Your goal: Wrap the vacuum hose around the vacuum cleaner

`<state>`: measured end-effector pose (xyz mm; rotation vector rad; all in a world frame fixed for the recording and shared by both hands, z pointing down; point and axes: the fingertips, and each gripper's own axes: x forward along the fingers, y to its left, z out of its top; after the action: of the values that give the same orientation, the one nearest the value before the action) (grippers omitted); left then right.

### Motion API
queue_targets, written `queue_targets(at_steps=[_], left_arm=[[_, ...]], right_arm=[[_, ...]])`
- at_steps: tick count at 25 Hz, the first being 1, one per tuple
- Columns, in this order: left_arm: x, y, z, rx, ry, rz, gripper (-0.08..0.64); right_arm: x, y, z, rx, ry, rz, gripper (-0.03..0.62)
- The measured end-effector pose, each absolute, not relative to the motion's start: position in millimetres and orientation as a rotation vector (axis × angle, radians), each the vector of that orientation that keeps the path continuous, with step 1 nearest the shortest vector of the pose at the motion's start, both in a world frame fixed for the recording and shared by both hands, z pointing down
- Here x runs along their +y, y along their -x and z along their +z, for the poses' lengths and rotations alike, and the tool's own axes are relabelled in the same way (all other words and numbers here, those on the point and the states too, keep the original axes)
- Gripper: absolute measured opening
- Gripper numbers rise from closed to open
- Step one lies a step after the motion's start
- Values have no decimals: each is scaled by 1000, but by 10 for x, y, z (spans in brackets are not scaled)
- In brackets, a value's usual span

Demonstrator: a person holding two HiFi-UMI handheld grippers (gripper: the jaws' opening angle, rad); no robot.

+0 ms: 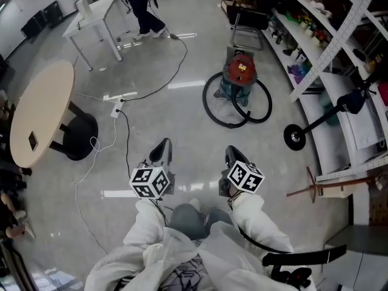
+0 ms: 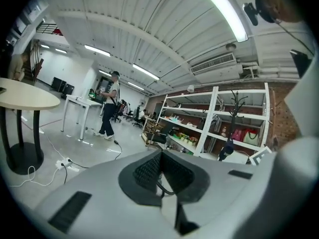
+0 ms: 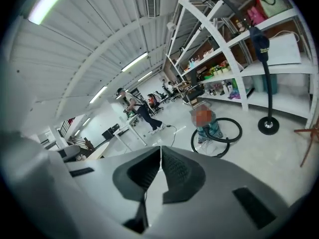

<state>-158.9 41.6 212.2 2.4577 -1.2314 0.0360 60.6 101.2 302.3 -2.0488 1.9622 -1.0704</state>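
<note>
left hand-held gripper [image 1: 162,150] clenched | right hand-held gripper [image 1: 234,157] clenched | black hose [image 1: 225,122] looped on floor by vacuum cleaner [image 1: 241,71]

Hose [image 1: 205,99] looped on floor [image 1: 182,53] at vac [image 1: 241,71] base, shelves [image 1: 316,102] to its R.

Person [image 1: 144,11] cut off at head view's top edge. Vacuum cleaner [image 3: 212,131] top blurred in right gripper view; shelf items [image 3: 215,88] too small to identify.

Vacuum cleaner [image 1: 241,73]: canister with red top and teal-grey body, upright on the floor, well ahead of the right hand-held gripper [image 1: 233,155] and slightly to its right. Vacuum hose [image 1: 230,126]: black, lying on the floor in loose loops encircling the canister's base.
</note>
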Motion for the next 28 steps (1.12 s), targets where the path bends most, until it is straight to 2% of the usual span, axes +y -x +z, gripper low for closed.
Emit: queue_targets(at_steps=[3,11,21,28], left_arm=[[860,1610,2161,-1211,-2480,95,2],[2153,1054,1908,-1008,-2669,214,2],[2419,1612,1669,-872,-2751,243,2],[2522,2030,1605,-839,-2733,203,2]], right_arm=[[1492,-540,3033,1895,2114,-1052,18],[2633,-436,2745,1800,2341,-951,18],[2810,517,2142,1817,2473,-688,18],[2952,1031,2067,1696,2467,-710,14]])
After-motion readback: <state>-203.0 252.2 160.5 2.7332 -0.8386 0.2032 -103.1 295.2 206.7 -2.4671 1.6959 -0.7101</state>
